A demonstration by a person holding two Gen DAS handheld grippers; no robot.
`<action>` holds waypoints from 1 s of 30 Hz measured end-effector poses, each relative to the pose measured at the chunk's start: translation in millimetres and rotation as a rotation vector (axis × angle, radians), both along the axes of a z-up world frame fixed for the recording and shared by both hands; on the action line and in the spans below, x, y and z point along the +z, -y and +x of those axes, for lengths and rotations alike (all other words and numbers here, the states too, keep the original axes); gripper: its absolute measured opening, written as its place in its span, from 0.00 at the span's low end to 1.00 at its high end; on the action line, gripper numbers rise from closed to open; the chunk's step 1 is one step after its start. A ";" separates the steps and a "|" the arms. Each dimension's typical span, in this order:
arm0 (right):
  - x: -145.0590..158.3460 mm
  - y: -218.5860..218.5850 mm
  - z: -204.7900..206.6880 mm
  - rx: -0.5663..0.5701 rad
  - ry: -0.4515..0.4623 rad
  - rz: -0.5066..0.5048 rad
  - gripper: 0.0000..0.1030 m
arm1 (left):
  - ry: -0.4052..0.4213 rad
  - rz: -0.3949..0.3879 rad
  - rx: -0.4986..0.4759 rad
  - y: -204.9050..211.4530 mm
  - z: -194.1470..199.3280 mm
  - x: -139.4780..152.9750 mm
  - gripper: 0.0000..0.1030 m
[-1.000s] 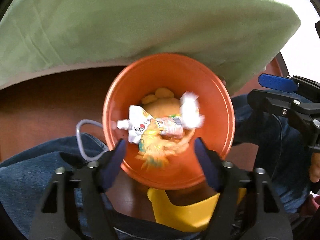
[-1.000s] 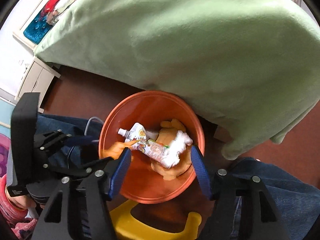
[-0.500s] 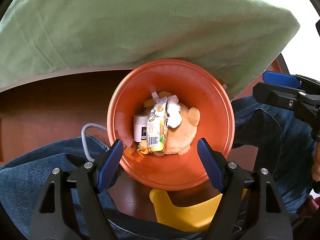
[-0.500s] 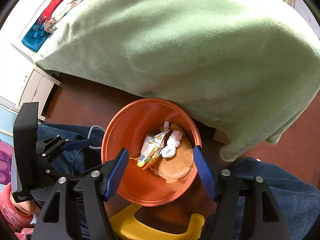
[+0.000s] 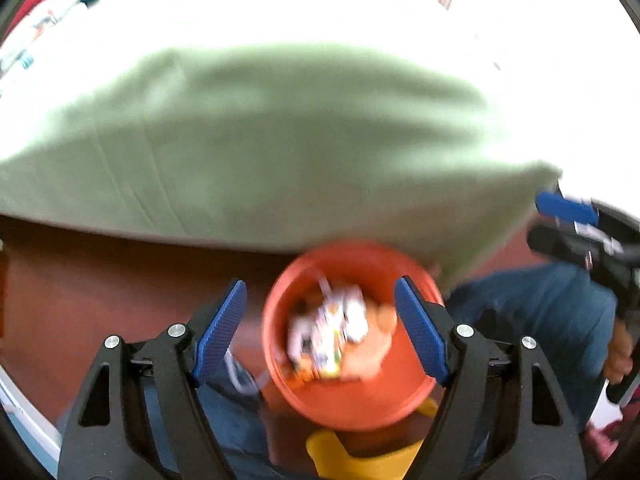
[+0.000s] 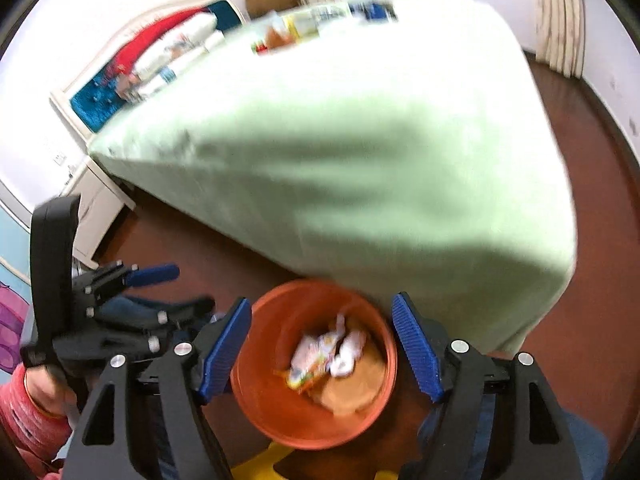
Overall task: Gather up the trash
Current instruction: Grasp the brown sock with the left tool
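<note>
Hovering over one orange bucket point(image 5: 352, 400) of wrappers point(image 5: 328, 332); left gripper point(image 5: 320, 320) and right gripper point(image 6: 322, 346) agape, empty.

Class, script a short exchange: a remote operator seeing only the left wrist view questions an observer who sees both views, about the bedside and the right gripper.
Operator: What stands by the bed's head end?
Observer: A white bedside cabinet, beside the corner of the green-covered bed.
Operator: Is the right gripper carrying anything?
Observer: No. Its jaws have just been opening, with nothing between them; the orange bin of wrappers sits below.
</note>
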State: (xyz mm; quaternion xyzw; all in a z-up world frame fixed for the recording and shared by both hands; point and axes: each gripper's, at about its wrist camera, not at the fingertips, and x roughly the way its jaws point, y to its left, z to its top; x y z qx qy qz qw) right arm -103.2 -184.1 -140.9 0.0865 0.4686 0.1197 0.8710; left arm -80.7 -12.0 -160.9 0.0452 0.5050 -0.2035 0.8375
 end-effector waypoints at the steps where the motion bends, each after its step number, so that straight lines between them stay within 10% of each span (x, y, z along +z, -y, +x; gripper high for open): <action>1: 5.1 -0.2 0.1 -0.001 0.016 0.000 0.73 | 0.031 -0.008 0.008 -1.9 7.4 9.6 0.73; 13: 37.0 -19.3 6.2 0.043 0.148 -0.011 0.73 | 0.321 -0.081 0.189 -2.8 165.7 89.0 0.79; 30: 51.3 -28.4 33.4 0.041 0.231 -0.006 0.75 | 0.248 0.045 0.295 29.4 324.9 60.0 0.70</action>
